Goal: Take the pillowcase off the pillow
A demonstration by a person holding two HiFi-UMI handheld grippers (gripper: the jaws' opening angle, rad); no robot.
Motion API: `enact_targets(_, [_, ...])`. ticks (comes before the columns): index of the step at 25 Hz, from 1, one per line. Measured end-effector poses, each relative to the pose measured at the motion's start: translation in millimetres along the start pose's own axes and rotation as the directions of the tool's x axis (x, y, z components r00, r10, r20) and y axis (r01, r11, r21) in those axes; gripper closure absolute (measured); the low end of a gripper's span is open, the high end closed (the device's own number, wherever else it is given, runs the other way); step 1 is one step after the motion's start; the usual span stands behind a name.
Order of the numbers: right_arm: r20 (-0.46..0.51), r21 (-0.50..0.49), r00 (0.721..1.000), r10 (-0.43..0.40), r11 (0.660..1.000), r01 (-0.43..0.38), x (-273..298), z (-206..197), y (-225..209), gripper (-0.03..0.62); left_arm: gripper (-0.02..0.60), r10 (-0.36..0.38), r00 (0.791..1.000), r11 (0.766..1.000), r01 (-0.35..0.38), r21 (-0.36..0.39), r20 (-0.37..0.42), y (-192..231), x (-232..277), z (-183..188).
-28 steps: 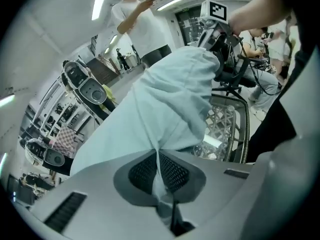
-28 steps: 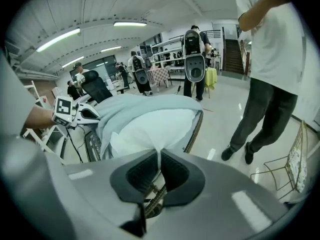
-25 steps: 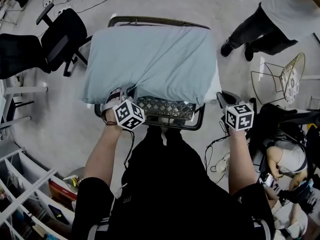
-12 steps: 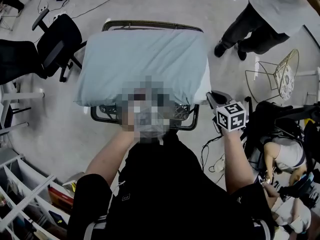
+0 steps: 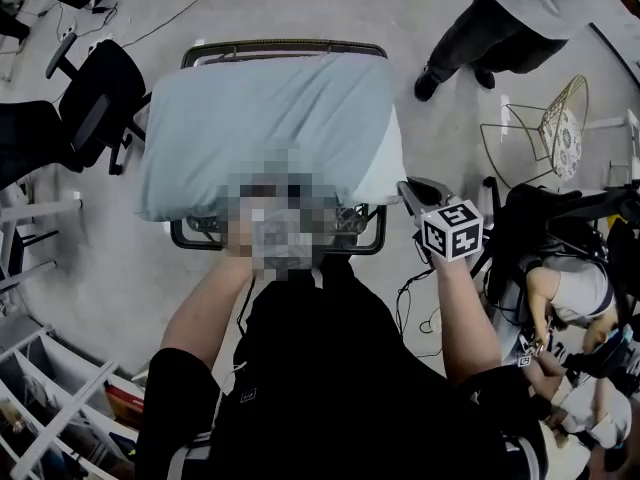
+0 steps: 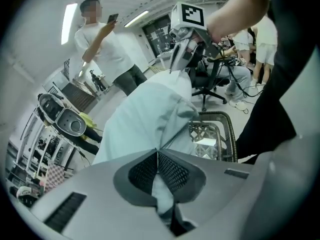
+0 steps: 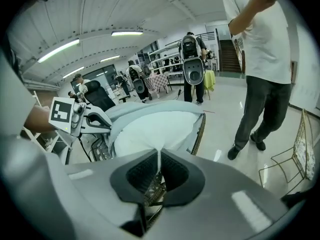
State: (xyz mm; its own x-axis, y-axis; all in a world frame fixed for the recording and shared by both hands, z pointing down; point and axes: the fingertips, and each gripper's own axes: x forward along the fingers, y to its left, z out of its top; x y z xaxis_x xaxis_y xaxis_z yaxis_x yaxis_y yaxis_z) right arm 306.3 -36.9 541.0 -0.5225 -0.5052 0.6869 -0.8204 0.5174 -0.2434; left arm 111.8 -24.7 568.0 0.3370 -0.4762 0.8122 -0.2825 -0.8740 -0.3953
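A pillow in a light blue pillowcase (image 5: 265,118) lies on a dark wicker seat (image 5: 280,46). The white pillow (image 5: 388,168) bulges from the case's open right end. In the head view a mosaic patch at the pillow's near edge covers my left gripper. The left gripper view shows my left gripper (image 6: 158,153) shut on a fold of the blue pillowcase (image 6: 150,119); its jaws have just been closing with that cloth between them. My right gripper (image 5: 406,190) is at the pillow's right near corner. There my right gripper (image 7: 159,152) is shut on a pinch of the white pillow (image 7: 150,129).
A person in a white shirt (image 5: 500,28) stands behind the seat on the right. A black office chair (image 5: 95,98) is at the left, a gold wire chair (image 5: 555,133) at the right. Another person (image 5: 560,298) sits low on the right among cables. Shelving (image 5: 50,408) stands lower left.
My left gripper has moved right along the pillow's near edge, from the left corner toward the middle, and a mosaic patch now hides it. The right gripper has stayed at the right corner.
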Motion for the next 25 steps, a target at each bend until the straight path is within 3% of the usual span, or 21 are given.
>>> enact_targets(9, [-0.023, 0.032, 1.0, 0.019, 0.999, -0.018, -2.4, -22.4, 1.8, 0.569, 0.569, 0.056, 0.992, 0.997, -0.062, -0.045, -0.117, 26.0, -20.3, -79.4])
enact_targets(13, [-0.037, 0.048, 0.999, 0.011, 0.999, -0.009, -1.0, -33.8, 7.5, 0.569, 0.568, 0.064, 0.991, 0.996, -0.07, -0.049, -0.118, 29.5, -21.9, -92.2])
enact_targets(16, [-0.11, -0.082, 0.994, -0.017, 0.997, 0.008, -5.7, -42.0, 11.1, 0.55, 0.568, 0.044, 0.997, 0.997, -0.049, -0.066, -0.068, 23.9, -21.2, -72.4])
enact_targets(19, [-0.165, -0.293, 0.982, -0.095, 0.955, 0.043, -19.7, -34.8, 11.5, 0.426, 0.56, -0.015, 0.999, 0.997, 0.012, -0.072, -0.036, 5.2, -14.3, -53.5])
enact_targets(21, [-0.194, -0.376, 0.978, -0.08, 0.927, 0.001, -15.8, -28.0, 26.4, 0.333, 0.557, -0.042, 0.999, 0.996, 0.04, -0.074, -0.034, -7.7, -8.0, -48.6])
enact_targets(25, [-0.32, -0.498, 0.944, -0.074, 0.861, -0.102, 25.7, -52.6, 56.9, 0.266, 0.505, -0.082, 0.996, 0.978, 0.084, -0.192, 0.02, -22.5, -7.4, -37.4])
